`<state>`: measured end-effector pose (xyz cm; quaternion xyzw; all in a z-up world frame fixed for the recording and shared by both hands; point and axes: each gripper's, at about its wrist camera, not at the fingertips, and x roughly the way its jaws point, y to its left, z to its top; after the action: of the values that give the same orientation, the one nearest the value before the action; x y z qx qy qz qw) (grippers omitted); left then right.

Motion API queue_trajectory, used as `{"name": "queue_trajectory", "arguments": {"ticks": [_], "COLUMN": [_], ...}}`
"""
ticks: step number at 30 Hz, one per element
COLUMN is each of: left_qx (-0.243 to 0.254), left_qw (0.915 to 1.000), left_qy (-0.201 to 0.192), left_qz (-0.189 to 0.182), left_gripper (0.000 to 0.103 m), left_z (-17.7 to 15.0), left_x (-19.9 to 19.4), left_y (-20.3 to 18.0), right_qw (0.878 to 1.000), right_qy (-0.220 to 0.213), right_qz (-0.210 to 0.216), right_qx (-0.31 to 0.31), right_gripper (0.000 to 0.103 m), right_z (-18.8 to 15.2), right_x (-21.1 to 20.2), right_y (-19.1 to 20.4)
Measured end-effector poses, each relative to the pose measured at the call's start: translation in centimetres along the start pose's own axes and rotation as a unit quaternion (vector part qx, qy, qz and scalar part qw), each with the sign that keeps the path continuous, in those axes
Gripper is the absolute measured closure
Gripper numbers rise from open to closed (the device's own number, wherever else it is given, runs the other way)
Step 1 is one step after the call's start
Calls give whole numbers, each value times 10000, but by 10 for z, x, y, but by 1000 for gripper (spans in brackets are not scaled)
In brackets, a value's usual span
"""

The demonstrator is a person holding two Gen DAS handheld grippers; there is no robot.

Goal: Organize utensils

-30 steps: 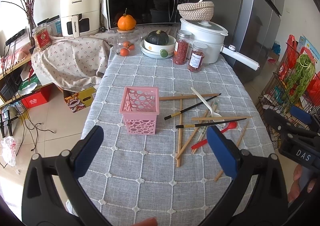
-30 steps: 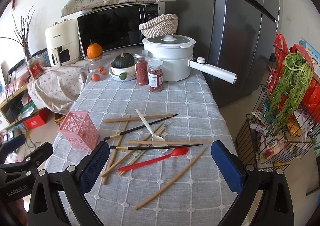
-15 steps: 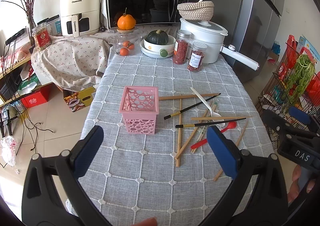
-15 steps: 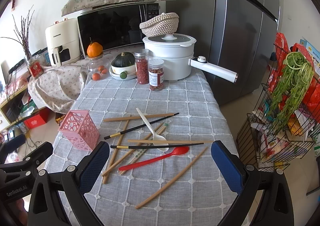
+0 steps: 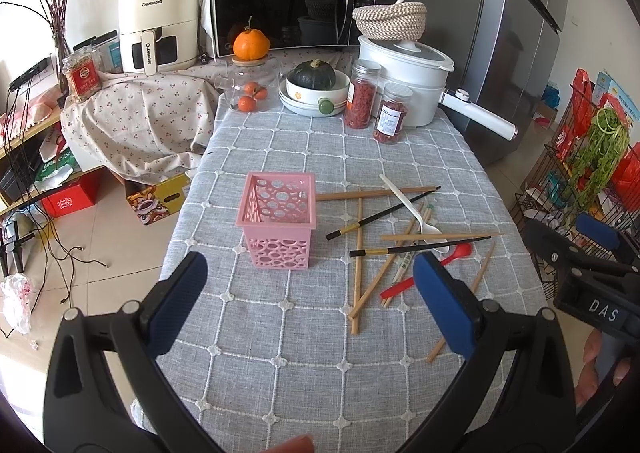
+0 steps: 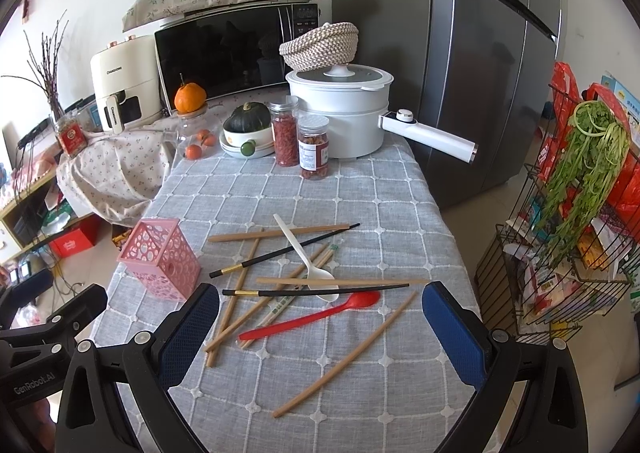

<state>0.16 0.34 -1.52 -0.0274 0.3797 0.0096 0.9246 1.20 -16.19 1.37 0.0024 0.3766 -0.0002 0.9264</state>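
Note:
A pink perforated basket (image 5: pixel 280 221) (image 6: pixel 160 269) stands upright and empty on the grey checked tablecloth (image 5: pixel 312 317). To its right lies a loose pile of utensils: several wooden chopsticks (image 5: pixel 359 253) (image 6: pixel 344 349), two black chopsticks (image 5: pixel 420 245) (image 6: pixel 316 290), a white spoon (image 5: pixel 412 209) (image 6: pixel 304 253) and a red spoon (image 5: pixel 424 273) (image 6: pixel 312 317). My left gripper (image 5: pixel 308 293) is open and empty, above the table's near edge. My right gripper (image 6: pixel 320 325) is open and empty, near the pile.
At the back of the table stand a white pot with a long handle (image 6: pixel 344 113), two jars (image 6: pixel 300 141), a bowl with a squash (image 6: pixel 244 133) and a glass jar of oranges (image 5: pixel 248 89). A wire rack with greens (image 6: pixel 568 221) stands to the right.
Both grippers have drifted very slightly; the utensils and basket have not moved.

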Motion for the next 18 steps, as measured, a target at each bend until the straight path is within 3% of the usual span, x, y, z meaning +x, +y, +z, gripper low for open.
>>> {"name": "queue_trajectory", "arguments": {"ticks": [18], "left_qx": [55], "left_qw": [9999], "left_qy": [86], "left_qz": [-35], "left_gripper": [1], "left_z": [5], "left_x": [5], "left_y": [-4], "right_qw": [9998], "right_qy": [154], "right_qz": [50], "right_qx": [72], "right_gripper": [1], "right_z": [11], "right_x": [3], "right_y": [-13]}}
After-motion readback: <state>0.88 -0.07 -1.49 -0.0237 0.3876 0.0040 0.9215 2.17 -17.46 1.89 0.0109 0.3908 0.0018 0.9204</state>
